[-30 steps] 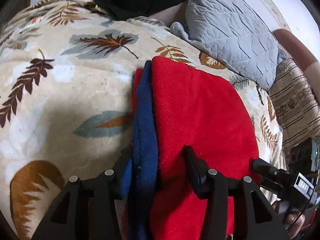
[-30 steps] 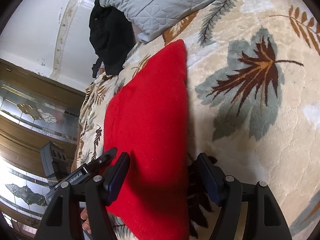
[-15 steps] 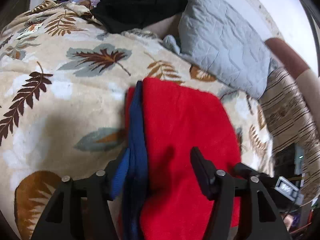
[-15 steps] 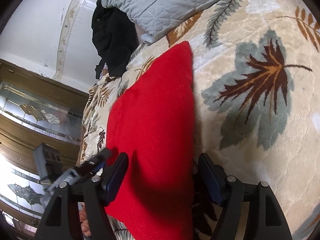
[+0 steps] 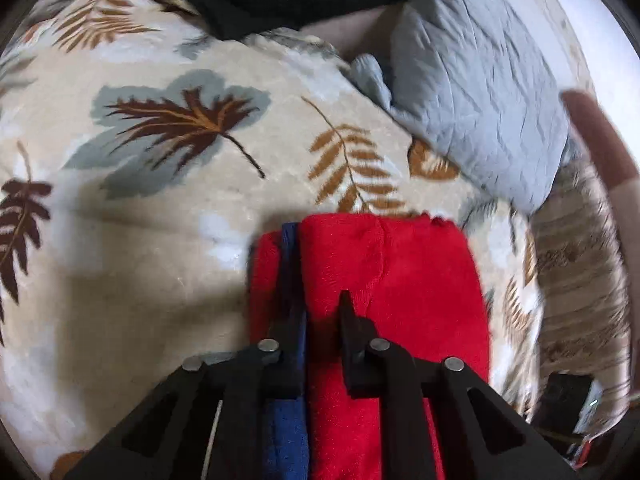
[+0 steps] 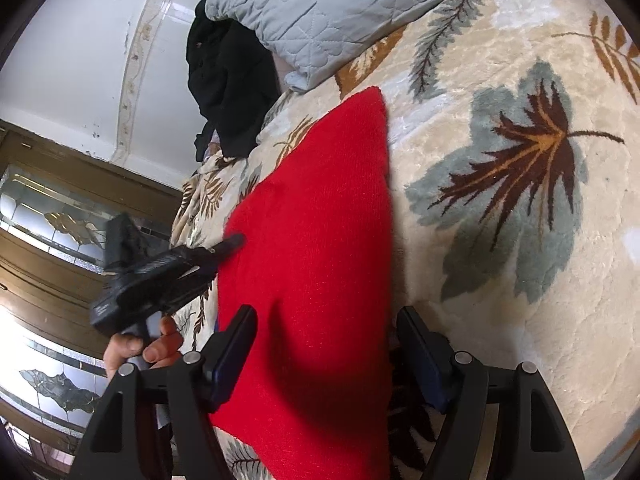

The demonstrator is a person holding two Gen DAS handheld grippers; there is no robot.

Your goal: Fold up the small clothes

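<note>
Now the left hand-held gripper point(image 5: 316, 312) has pinched the red garment point(image 5: 400, 280); right hand-held gripper point(image 6: 326, 328) stays spread

The red garment point(image 5: 404, 280) was fuzzy matt knit; the leaf-print blanket point(image 5: 168, 216) looked plush; the grey pillow point(image 5: 480, 92) was quilted cloth.

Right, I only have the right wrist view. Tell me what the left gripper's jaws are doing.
Observer: The left gripper has its jaws closed on a fold of the red garment, near the garment's left edge.
Operator: Report anything else caught in that pinch.
Observer: A dark blue layer runs along that same edge, passing under the left-hand jaw.
</note>
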